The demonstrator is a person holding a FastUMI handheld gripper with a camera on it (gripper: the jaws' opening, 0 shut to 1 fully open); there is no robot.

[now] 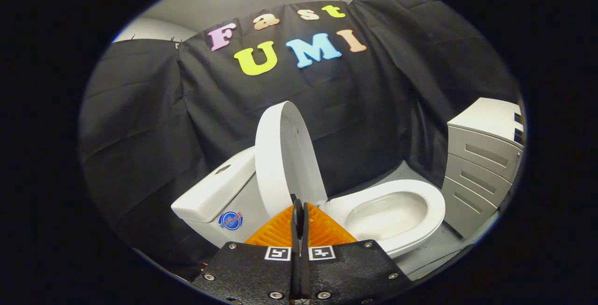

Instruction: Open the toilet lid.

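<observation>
Already we see the toilet lid (pixel 286 155) standing upright beside the tank (pixel 215 193), bowl (pixel 387 214) exposed; our fingers (pixel 299 211) are pressed together, holding nothing, so withdrawing seems next.

Glossy white oval plastic toilet lid (pixel 287 155) raised, standing almost upright on its hinge, just beyond the closed-together fingertips, leaning back toward the tank; inner face turned to the bowl side; white ceramic toilet (pixel 397 211) with rounded seat ring uncovered, bowl interior visible, lying ahead and right of the fingers; white boxy tank (pixel 219 193) ahead-left of them, behind the lid, small round blue sticker on its side
</observation>
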